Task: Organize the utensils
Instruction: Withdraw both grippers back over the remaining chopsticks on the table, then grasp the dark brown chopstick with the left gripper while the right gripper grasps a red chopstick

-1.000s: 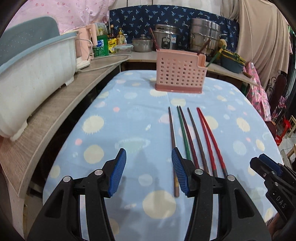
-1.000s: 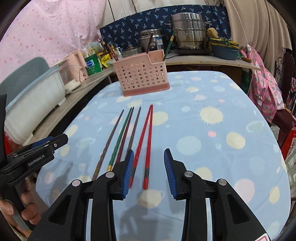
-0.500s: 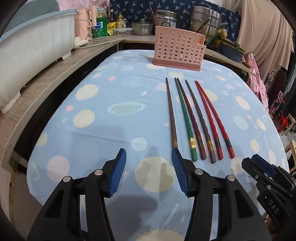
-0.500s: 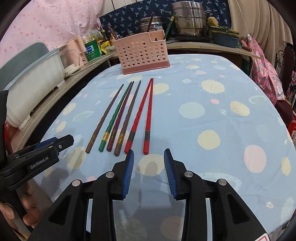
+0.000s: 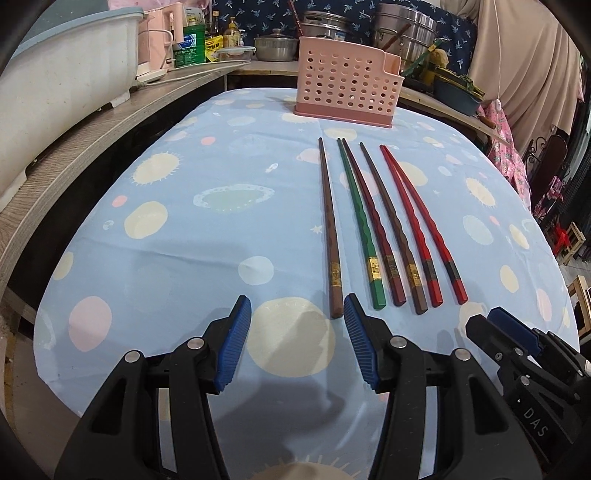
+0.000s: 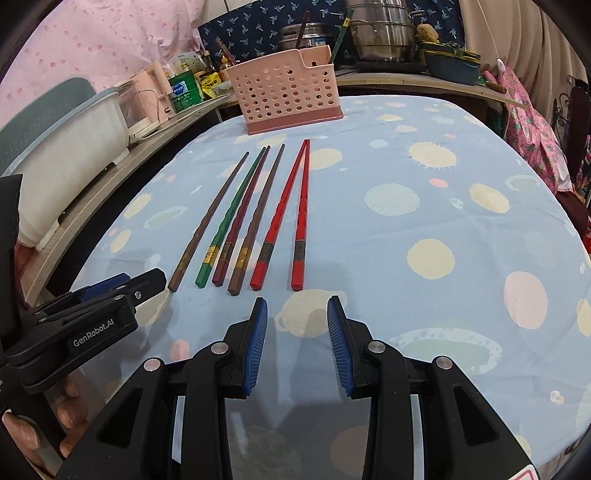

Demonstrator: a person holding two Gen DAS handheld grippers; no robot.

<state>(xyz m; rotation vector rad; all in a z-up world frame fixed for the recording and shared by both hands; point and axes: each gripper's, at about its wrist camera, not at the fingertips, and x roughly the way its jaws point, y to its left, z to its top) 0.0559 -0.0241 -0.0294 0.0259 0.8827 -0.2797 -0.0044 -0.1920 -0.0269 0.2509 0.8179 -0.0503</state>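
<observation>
Now six chopsticks lie side by side on the table, which has a light blue cloth with pale dots, and their thick ends point toward the cameras. In the left wrist view, from nine o'clock to three o'clock, I see a brown chopstick, a green chopstick, a dark red chopstick, a second brown chopstick and two bright red chopsticks. The tips of the bright red pair touch or almost touch at the far end. At twelve o'clock from the row, well apart from it, the pink utensil basket with round holes stands upright near the far edge of the table; in the right wrist view a few sticks stand up from behind its rim. The left gripper hovers above the cloth with its blue pads spread and nothing between them; the thick end of the first brown chopstick is just beside its right pad. The right gripper is also spread, a bit narrower, and empty, and the thick end of the rightmost red chopstick lies near it at twelve o'clock. On the wooden counter at nine to ten o'clock stands a white tub, and steel pots are at the back.
</observation>
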